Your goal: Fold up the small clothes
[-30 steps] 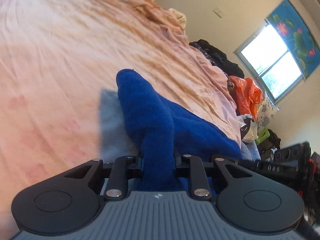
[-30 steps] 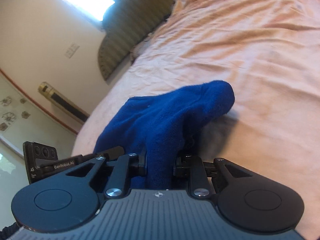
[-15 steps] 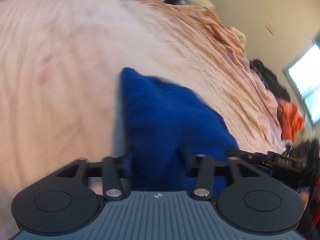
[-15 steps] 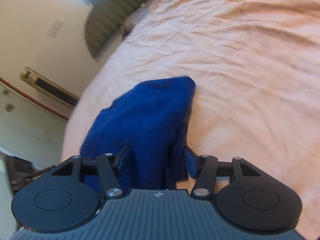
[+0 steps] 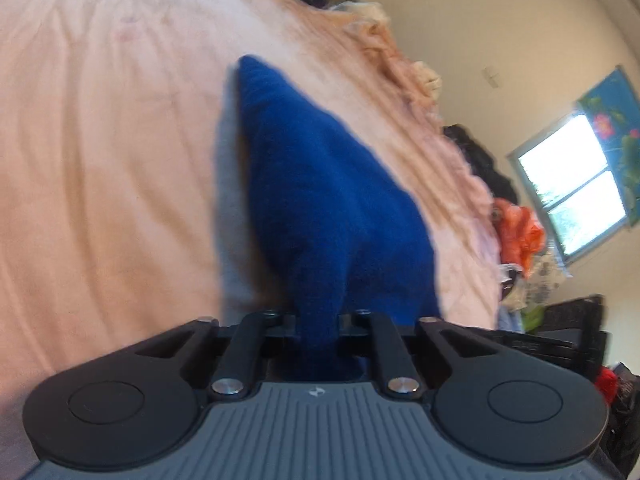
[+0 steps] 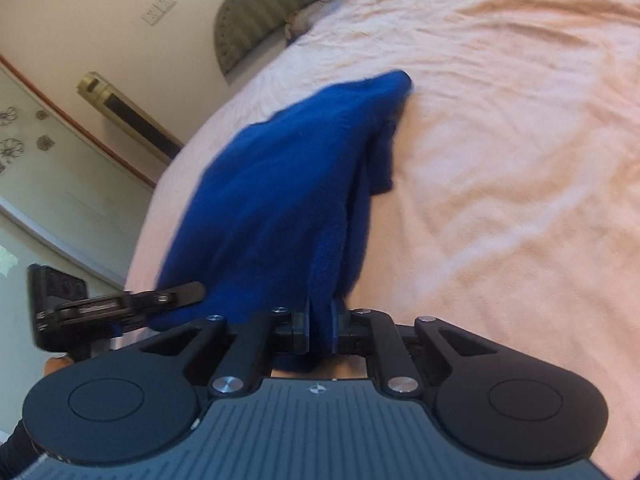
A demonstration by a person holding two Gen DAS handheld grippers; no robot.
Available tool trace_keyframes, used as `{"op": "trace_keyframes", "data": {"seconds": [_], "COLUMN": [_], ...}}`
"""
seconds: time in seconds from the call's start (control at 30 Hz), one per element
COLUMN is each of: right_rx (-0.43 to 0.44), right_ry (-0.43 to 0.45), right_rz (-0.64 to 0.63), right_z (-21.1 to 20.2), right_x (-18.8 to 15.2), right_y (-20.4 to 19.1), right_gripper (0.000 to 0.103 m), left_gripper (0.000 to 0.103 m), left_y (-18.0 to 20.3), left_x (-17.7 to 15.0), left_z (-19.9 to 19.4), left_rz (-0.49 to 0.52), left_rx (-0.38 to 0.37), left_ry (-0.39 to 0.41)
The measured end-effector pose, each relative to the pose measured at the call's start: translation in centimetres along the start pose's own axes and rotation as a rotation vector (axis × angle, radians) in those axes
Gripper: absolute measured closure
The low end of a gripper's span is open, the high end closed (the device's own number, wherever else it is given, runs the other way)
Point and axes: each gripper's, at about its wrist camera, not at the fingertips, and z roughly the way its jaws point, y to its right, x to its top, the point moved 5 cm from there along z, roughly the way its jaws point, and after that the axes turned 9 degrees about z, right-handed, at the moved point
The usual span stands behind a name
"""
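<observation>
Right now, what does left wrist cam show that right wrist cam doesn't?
Only the left wrist view: a bright window, a blue floral curtain beside it, and an orange bag at the bed's edge.

Only the right wrist view: a striped headboard, a wall switch, and the left hand-held gripper pinching the cloth from the side.

Both: the blue garment clamped in that view's own gripper, right hand-held gripper included, over the peach bedsheet.

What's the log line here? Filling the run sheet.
left hand-held gripper: shut on cloth | right hand-held gripper: shut on cloth | bed
</observation>
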Motion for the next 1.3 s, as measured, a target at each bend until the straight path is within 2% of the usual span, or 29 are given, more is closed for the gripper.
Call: {"op": "trace_keyframes", "data": {"seconds": [0.1, 0.2, 0.23, 0.27, 0.3, 0.33, 0.37, 0.4, 0.43, 0.47, 0.6, 0.67, 0.73, 0.8, 0.83, 0.87, 0.9, 0.93, 1.03, 1.13, 1.17, 1.2, 1.23, 1.3], "right_rx": [0.033, -0.054, -0.035, -0.023, -0.021, -0.019, -0.009, -0.008, -0.022, -0.043, -0.061, -0.055, -0.081, -0.163, -0.236, -0.285, -0.278, -0.281, -0.318, -0.270, -0.212, -0.158, -0.118, -0.074], "right_ry": [0.007, -0.010, 0.016, 0.026, 0.028, 0.031, 0.052, 0.108, 0.168, 0.212, 0.319, 0.338, 0.304, 0.254, 0.219, 0.195, 0.236, 0.241, 0.222, 0.263, 0.275, 0.273, 0.253, 0.174], "right_rz": [-0.014, -0.037, -0.014, 0.036, 0.080, 0.096, 0.083, 0.052, 0.018, -0.021, -0.129, -0.142, -0.145, -0.163, -0.180, -0.205, -0.262, -0.287, -0.291, -0.199, -0.176, -0.148, -0.111, -0.036], "right_z": [-1.8, -0.5, -0.5, -0.7, -0.9, -1.3, -1.9, -2.8, -3.4, -3.9, -2.5, 0.1, 3.1, 6.3, 7.9, 9.2, 9.4, 9.6, 9.9, 6.8, 5.5, 4.0, 2.8, 1.4], "right_x": [-1.7, -3.5, -3.4, -3.1, -2.7, -2.2, -1.7, -1.1, -0.5, 0.3, 3.0, 4.7, 6.0, 7.0, 7.0, 6.9, 6.6, 6.5, 6.8, 6.4, 5.7, 4.9, 4.2, 2.7], "right_y": [-0.7, 0.5, 0.9, 1.2, 1.3, 1.2, 0.8, 0.2, -0.5, -1.2, -5.2, -6.5, -6.5, -5.8, -5.3, -4.4, -4.3, -4.3, -5.1, -5.7, -5.2, -4.7, -4.0, -2.3], "right_gripper": [0.093, 0.095, 0.094, 0.080, 0.069, 0.059, 0.041, 0.038, 0.039, 0.041, 0.040, 0.035, 0.035, 0.035, 0.037, 0.037, 0.036, 0.036, 0.035, 0.036, 0.032, 0.026, 0.024, 0.024], "left_gripper": [0.091, 0.090, 0.088, 0.087, 0.082, 0.071, 0.064, 0.050, 0.041, 0.038, 0.037, 0.037, 0.037, 0.037, 0.037, 0.037, 0.036, 0.036, 0.035, 0.034, 0.034, 0.029, 0.021, 0.019], "left_y": [0.6, 0.2, -0.3, -0.5, -0.4, -0.3, -0.2, 0.0, 0.5, 1.3, 7.0, 9.5, 10.3, 9.7, 9.1, 8.5, 8.3, 8.3, 8.2, 8.9, 9.0, 8.8, 8.4, 6.6], "left_x": [-0.4, -1.5, -1.7, -1.7, -1.6, -1.5, -1.4, -1.2, -0.7, -0.3, 1.4, 1.3, 0.9, 0.5, 0.2, -0.2, -0.8, -0.9, -0.7, -0.8, -1.1, -1.5, -1.8, -2.3], "left_z": [-1.5, -1.3, -1.1, -1.1, -1.3, -1.6, -2.1, -2.7, -3.6, -4.5, -5.4, -3.1, 0.0, 3.1, 4.3, 5.0, 5.2, 5.4, 5.2, 3.0, 1.6, 0.1, -1.3, -3.4], "left_rz": [0.057, 0.064, 0.044, 0.023, 0.008, 0.006, 0.012, 0.030, 0.069, 0.132, 0.445, 0.580, 0.648, 0.640, 0.620, 0.609, 0.624, 0.630, 0.616, 0.593, 0.577, 0.560, 0.535, 0.432], "left_rx": [0.004, 0.012, -0.007, -0.020, -0.030, -0.032, -0.034, -0.023, 0.022, 0.084, 0.243, 0.279, 0.301, 0.330, 0.355, 0.367, 0.368, 0.377, 0.379, 0.363, 0.344, 0.322, 0.309, 0.274], "left_ry": [0.002, -0.021, -0.010, -0.001, -0.002, -0.009, -0.011, 0.006, 0.049, 0.107, 0.300, 0.313, 0.275, 0.200, 0.167, 0.156, 0.184, 0.180, 0.173, 0.191, 0.216, 0.244, 0.268, 0.281]}}
